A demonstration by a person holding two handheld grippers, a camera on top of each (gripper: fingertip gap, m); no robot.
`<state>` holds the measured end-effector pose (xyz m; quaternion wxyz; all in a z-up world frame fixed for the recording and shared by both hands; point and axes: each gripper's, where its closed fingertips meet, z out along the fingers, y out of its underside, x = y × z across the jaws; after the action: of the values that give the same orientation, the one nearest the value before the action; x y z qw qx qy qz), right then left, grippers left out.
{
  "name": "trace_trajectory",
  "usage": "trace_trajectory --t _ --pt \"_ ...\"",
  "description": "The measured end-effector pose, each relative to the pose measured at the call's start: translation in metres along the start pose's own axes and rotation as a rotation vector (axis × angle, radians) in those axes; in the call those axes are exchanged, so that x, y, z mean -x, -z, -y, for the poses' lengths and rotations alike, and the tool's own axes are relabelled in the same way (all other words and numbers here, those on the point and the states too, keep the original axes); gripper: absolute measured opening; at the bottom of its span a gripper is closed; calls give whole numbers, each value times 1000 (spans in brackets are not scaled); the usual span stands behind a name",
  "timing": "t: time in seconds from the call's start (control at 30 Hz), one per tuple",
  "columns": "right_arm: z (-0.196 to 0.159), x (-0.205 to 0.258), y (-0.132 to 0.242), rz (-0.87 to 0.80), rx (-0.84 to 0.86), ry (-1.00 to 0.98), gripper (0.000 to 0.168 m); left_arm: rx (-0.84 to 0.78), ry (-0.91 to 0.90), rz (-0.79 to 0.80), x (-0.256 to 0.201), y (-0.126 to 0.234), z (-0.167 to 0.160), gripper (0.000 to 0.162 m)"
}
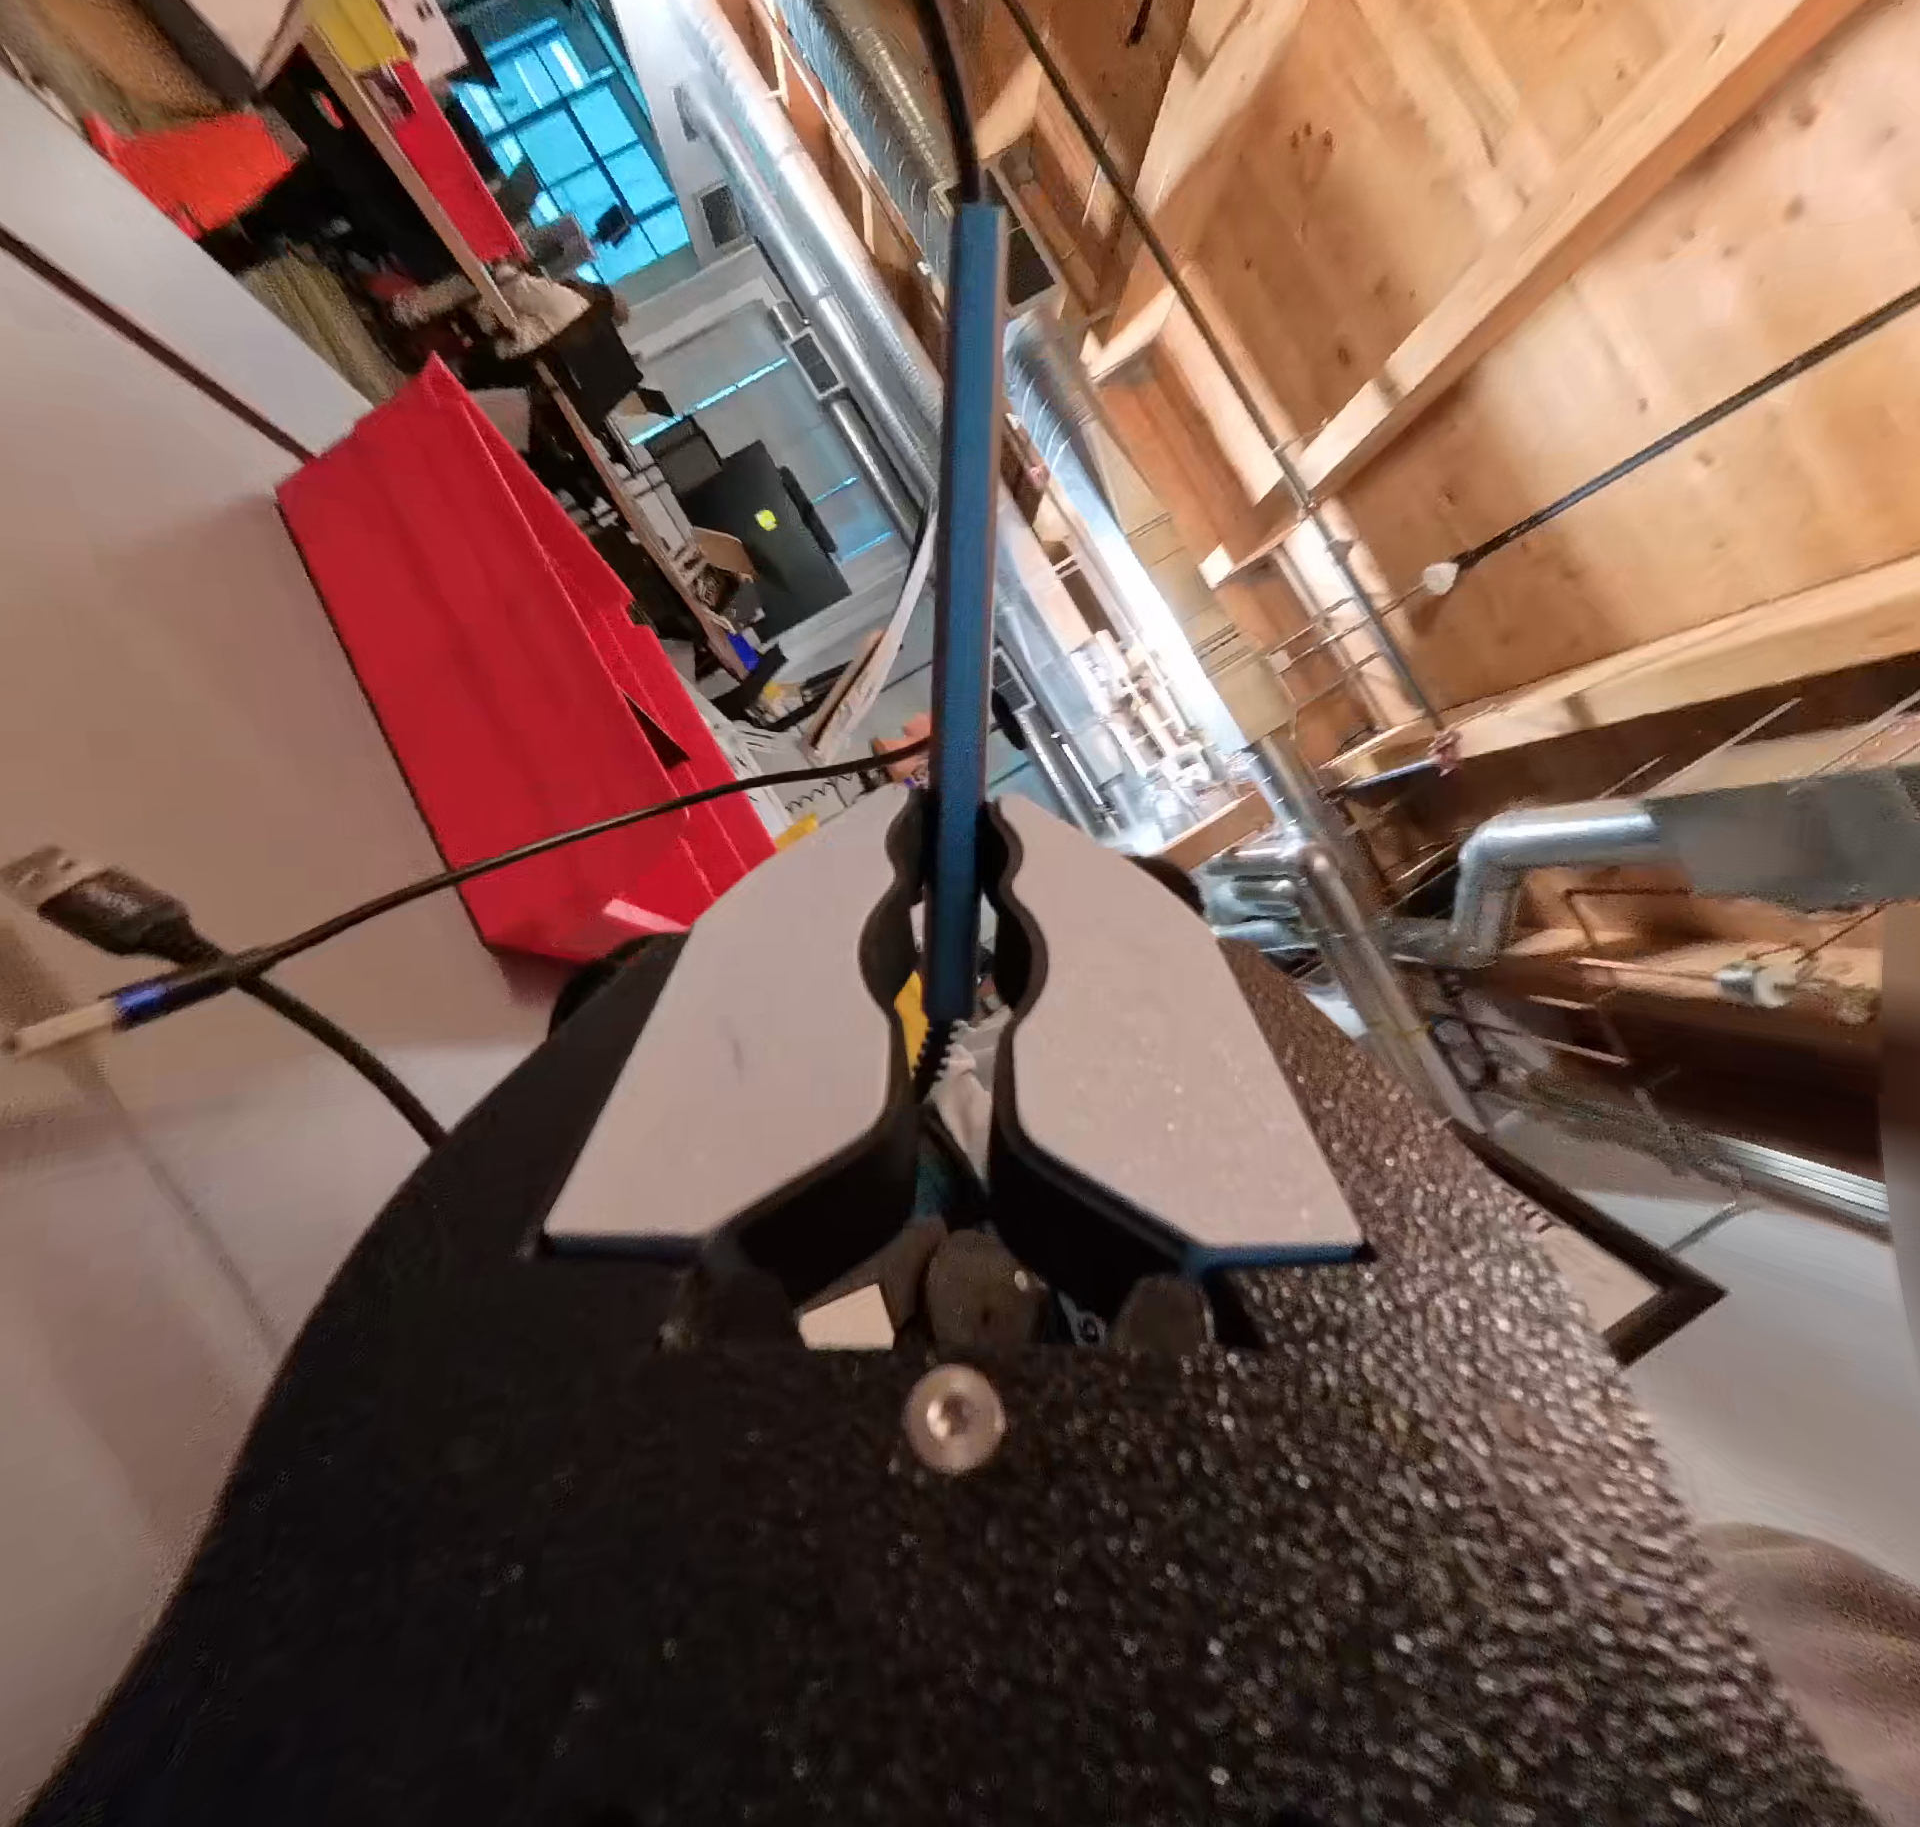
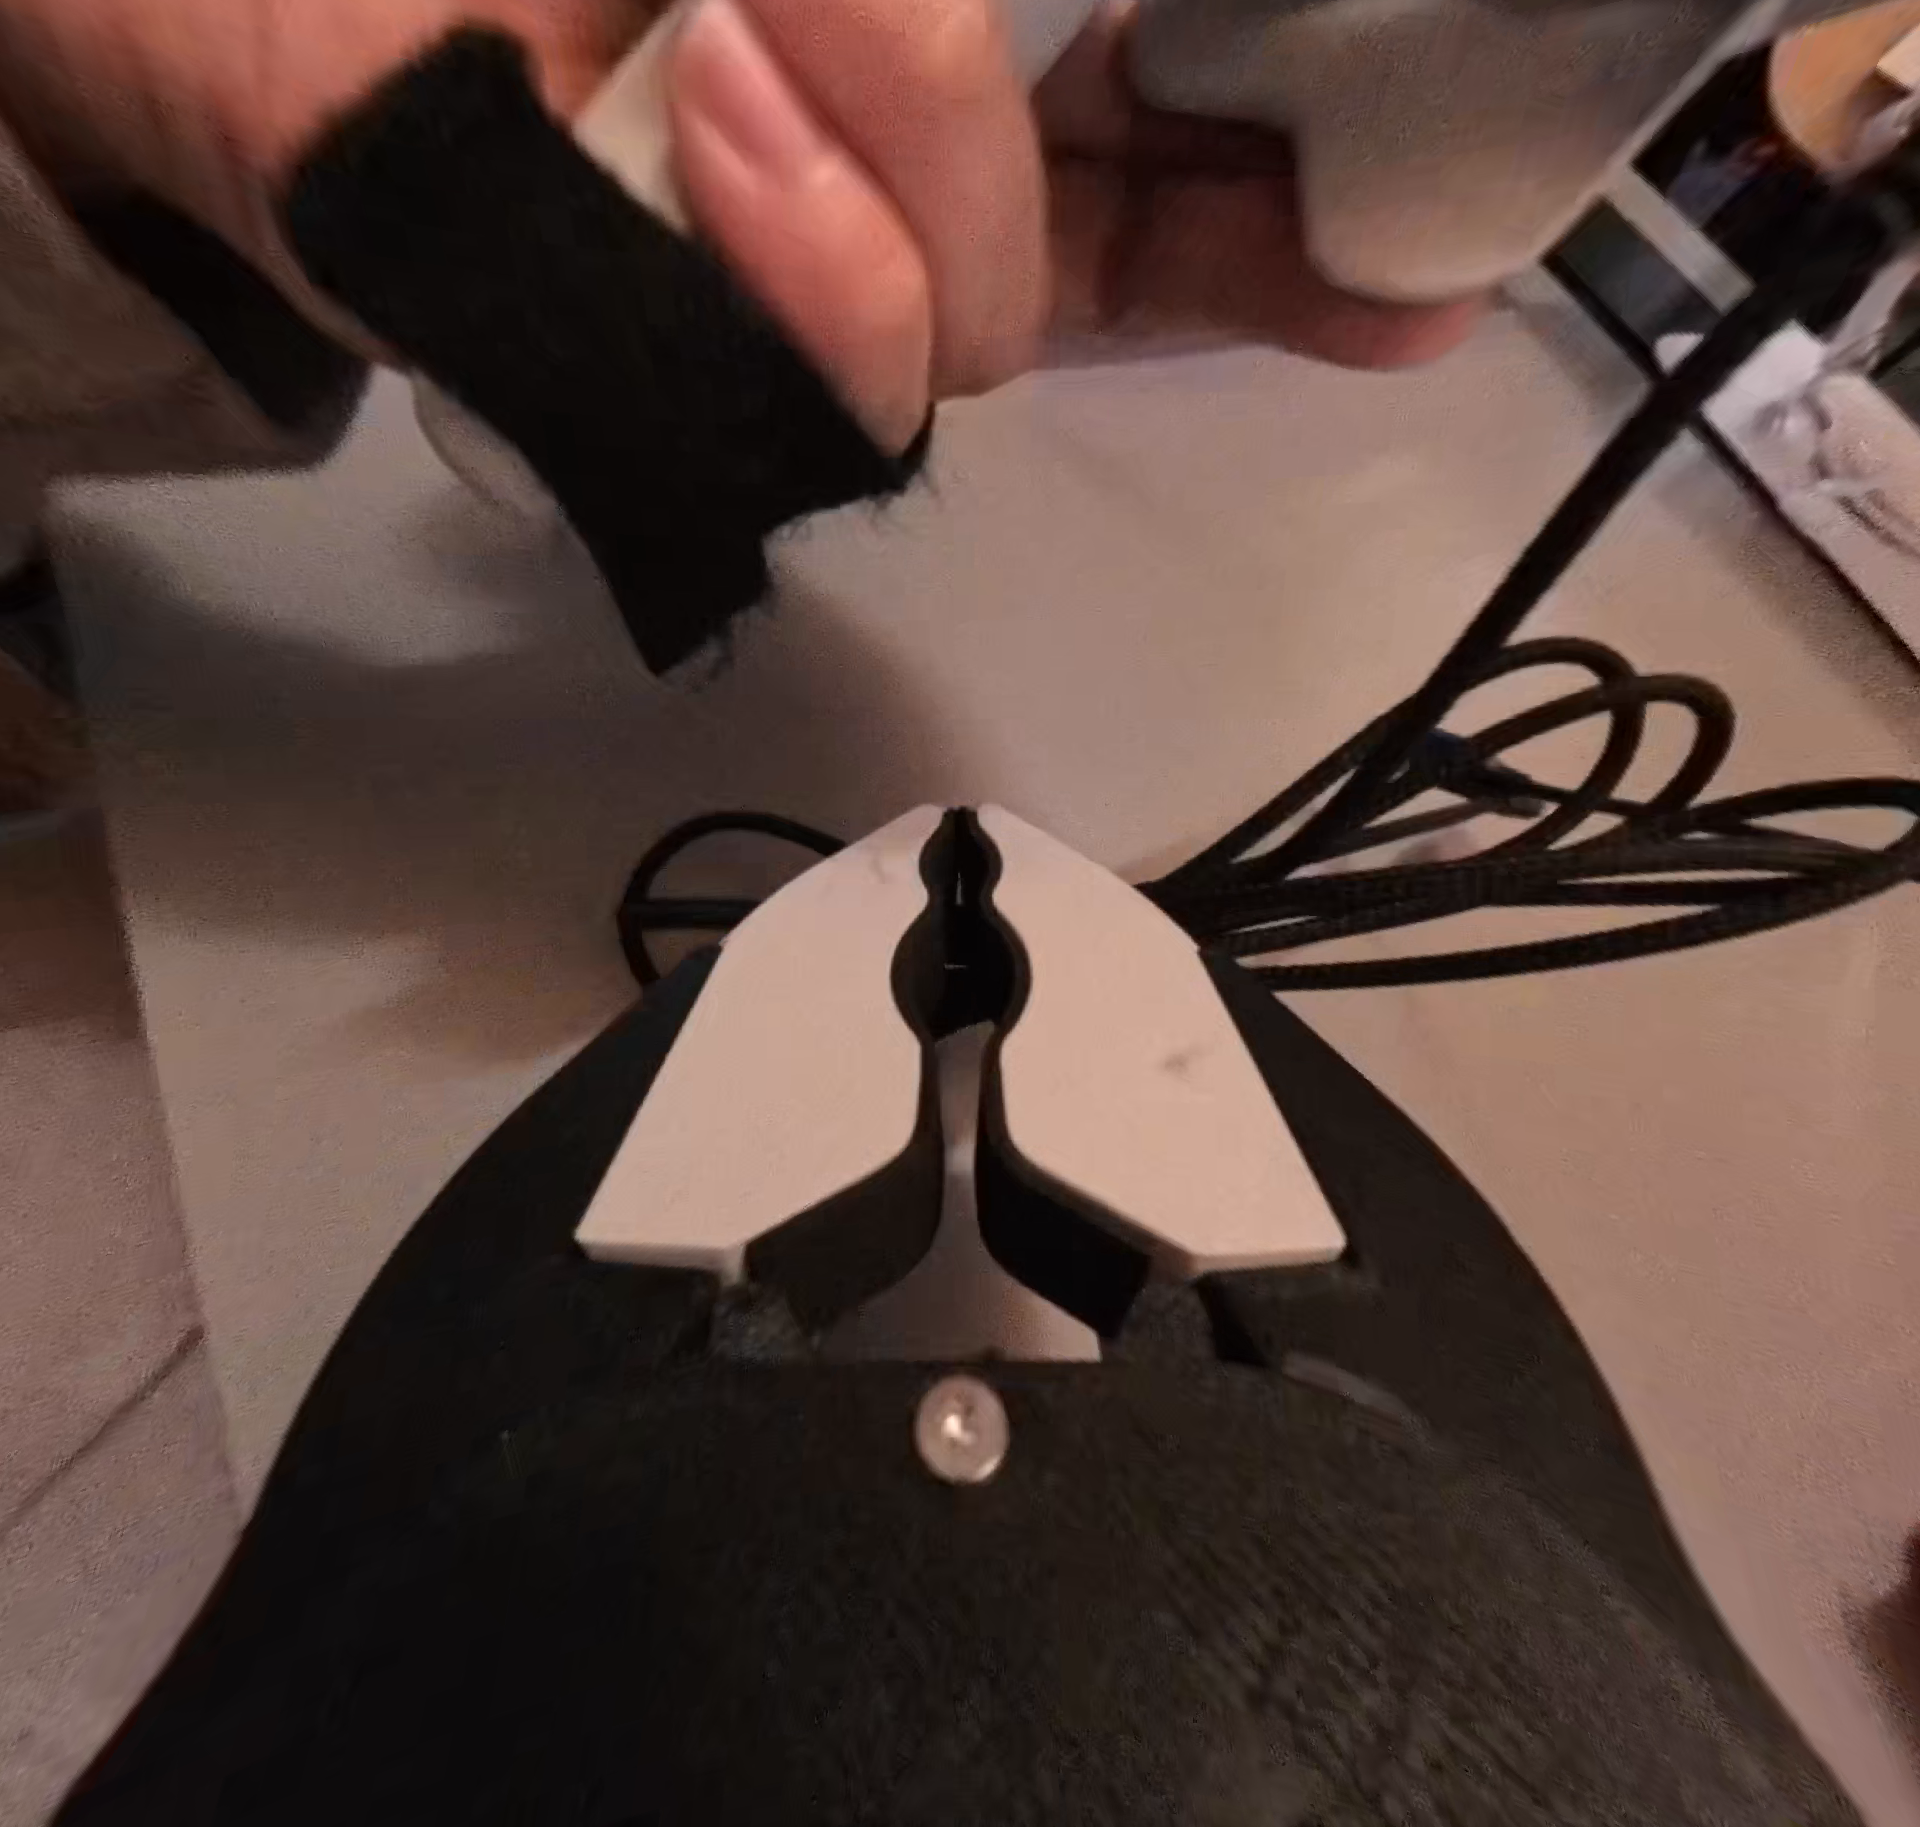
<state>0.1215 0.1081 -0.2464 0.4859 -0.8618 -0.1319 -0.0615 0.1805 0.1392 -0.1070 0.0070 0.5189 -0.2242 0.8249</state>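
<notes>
My left gripper [image 1: 956, 821] is shut on a thin blue sleeve [image 1: 971, 530] that stands straight out from between its jaws. A black cable [image 1: 935, 42] runs on from the sleeve's far end. The left gripper points upward towards a wooden ceiling. My right gripper [image 2: 958, 821] is shut, just above a white table [image 2: 1039, 582]. A bundle of looped black braided cable [image 2: 1507, 842] lies under and to the right of its tips, with one loop showing to the left. I cannot tell if it pinches the cable. A hand [image 2: 831, 167] with a black strap [image 2: 540, 323] is close ahead.
A red bin [image 1: 499, 697] stands on the white table [image 1: 156, 634] to the left. A black USB plug [image 1: 104, 904] and a thin black wire [image 1: 520, 842] hang at the left. Metal ducts [image 1: 831, 271] and wooden beams [image 1: 1558, 271] fill the right.
</notes>
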Motion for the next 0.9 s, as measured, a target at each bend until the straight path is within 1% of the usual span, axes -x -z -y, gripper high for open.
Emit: trace_trajectory --t 0.03,0.07,0.13,0.17,0.2,0.23,0.27,0.33,0.37,0.4,0.47,0.5,0.53,0.6,0.67,0.73,0.8,0.9 --pt "4 -2 3 14 -38 -56 0 3 -38 13 -2 0 2 10" --pt "5 -4 5 20 -57 -75 0 2 -45 11 -4 2 5 10" --pt "4 3 12 119 -47 -81 0 5 -66 45 1 6 7 9" --pt "9 7 20 164 -72 -68 0 12 -70 54 5 7 7 9" --pt "16 6 29 169 -117 -65 0 29 -64 64 9 8 5 9" --pt "27 2 40 166 -181 -76 0 49 -55 76 14 8 2 9" --pt "40 -6 53 161 -257 -111 4 67 -46 77 18 8 -1 9" --pt "58 -43 76 51 -378 -288 11 101 -25 73 24 5 -9 9" --pt "61 -56 81 37 -407 -367 14 125 -23 76 26 4 -14 9" --pt "60 -63 79 49 -407 -431 17 152 -18 73 28 2 -19 9" --pt "43 -73 60 78 -309 -580 24 201 5 67 31 -2 -30 9" --pt "39 -73 53 115 -293 -649 31 218 9 65 31 -3 -34 9" --pt "39 -73 47 158 -313 -726 32 222 13 68 33 -4 -36 9" --pt "43 -72 43 251 -380 -845 21 214 28 78 37 -2 -35 9" --pt "51 -73 42 291 -458 -903 12 206 39 87 41 1 -33 9" --pt "50 -72 39 308 -456 -917 10 203 44 91 42 2 -32 9" --pt "49 -72 38 314 -453 -915 10 205 44 96 43 3 -32 9" --pt "48 -74 35 322 -451 -970 13 213 66 101 47 2 -35 9"
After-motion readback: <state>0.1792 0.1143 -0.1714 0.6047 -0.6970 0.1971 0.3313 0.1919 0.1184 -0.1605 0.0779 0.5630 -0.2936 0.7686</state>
